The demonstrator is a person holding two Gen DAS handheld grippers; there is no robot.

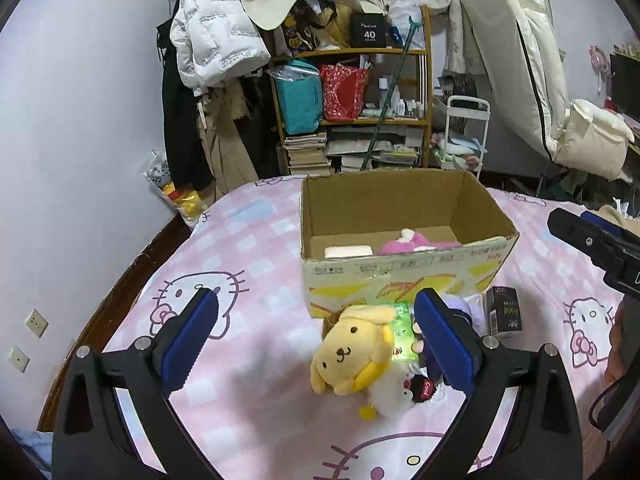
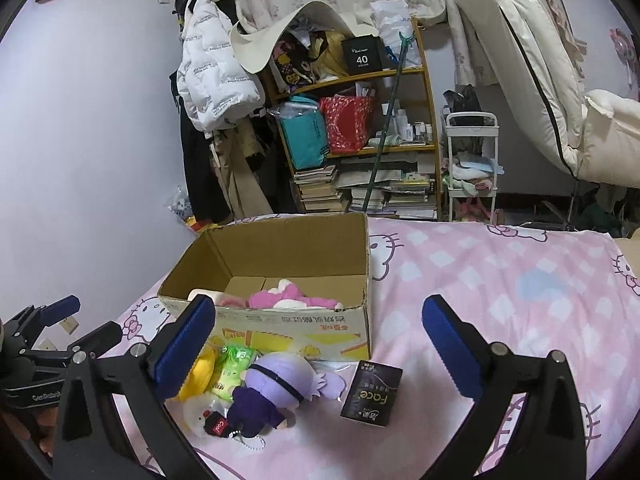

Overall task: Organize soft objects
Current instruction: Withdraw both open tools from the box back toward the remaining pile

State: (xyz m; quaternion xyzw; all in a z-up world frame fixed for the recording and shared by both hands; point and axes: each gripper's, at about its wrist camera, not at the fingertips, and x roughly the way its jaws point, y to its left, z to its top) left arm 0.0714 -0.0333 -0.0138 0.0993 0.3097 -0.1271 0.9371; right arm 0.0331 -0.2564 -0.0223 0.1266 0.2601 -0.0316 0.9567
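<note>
Both tools stand wide open and empty: left tool (image 1: pixel 316 330), right tool (image 2: pixel 320 342). An open brown cardboard box (image 1: pixel 404 216) sits on the pink cat-print bed cover (image 1: pixel 248 248), centre of the left wrist frame; a pink plush toy (image 1: pixel 416 242) and a pale flat block (image 1: pixel 347 251) already lie inside. Still outside, against the box's near wall: a yellow dog plush with a beret (image 1: pixel 352 354), a small white plush with a black "Cool" tag (image 1: pixel 400 394), a green crinkly packet (image 2: pixel 234 368), and a purple-haired doll in dark clothes (image 2: pixel 272 384). A black "Face" carton (image 2: pixel 371 393) lies lower centre of the right wrist frame, apart from the pile. Judged next step: take the yellow plush. Centre the left tool's pads on its head, avoid snagging the packet beneath, close gently, lift clear of the box rim.
</note>
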